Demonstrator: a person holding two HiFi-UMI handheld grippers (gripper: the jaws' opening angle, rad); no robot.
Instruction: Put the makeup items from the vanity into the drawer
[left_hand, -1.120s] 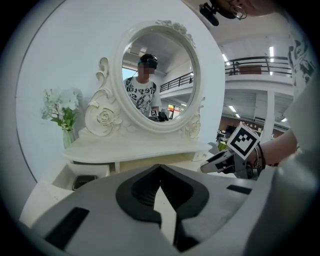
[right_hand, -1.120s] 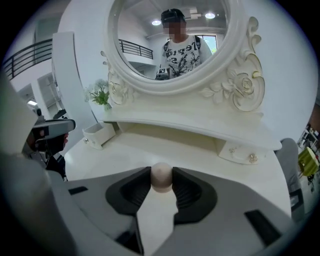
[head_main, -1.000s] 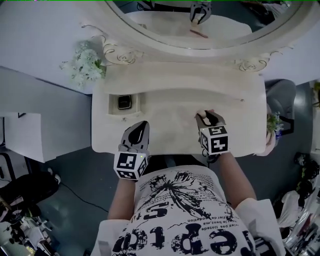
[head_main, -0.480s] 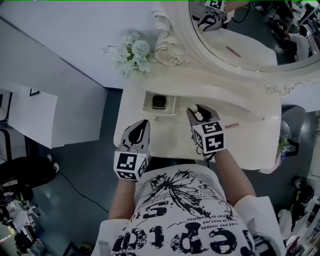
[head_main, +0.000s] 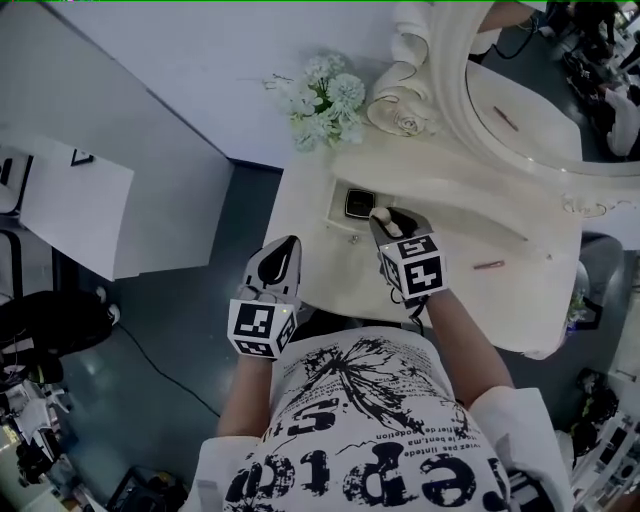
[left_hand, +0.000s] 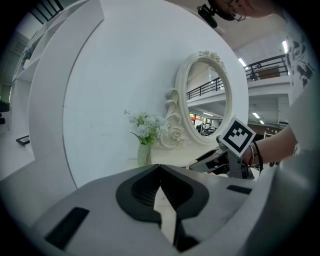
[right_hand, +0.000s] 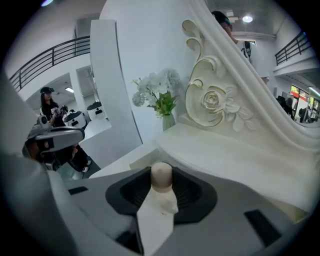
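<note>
My right gripper (head_main: 385, 223) is shut on a beige round-tipped makeup item (head_main: 383, 216), and its tips hover at the near right edge of the small open drawer (head_main: 339, 207) set in the cream vanity top. A dark compact (head_main: 359, 203) lies in that drawer. In the right gripper view the item (right_hand: 161, 176) sticks out between the pads of the right gripper (right_hand: 161, 169). A thin pink pencil (head_main: 488, 265) lies on the vanity to the right. My left gripper (head_main: 288, 249) is shut and holds nothing, at the vanity's left front corner; the left gripper (left_hand: 160, 168) shows closed pads in its own view.
A vase of white flowers (head_main: 322, 98) stands at the vanity's back left, beside the ornate oval mirror frame (head_main: 405, 118). A white wall panel (head_main: 150, 60) runs behind. Dark floor lies to the left of the vanity edge (head_main: 290, 215).
Both grippers have moved left along the vanity. The right one has carried the beige item from the middle of the top to the drawer's edge. The left one now sits at the left front corner.
</note>
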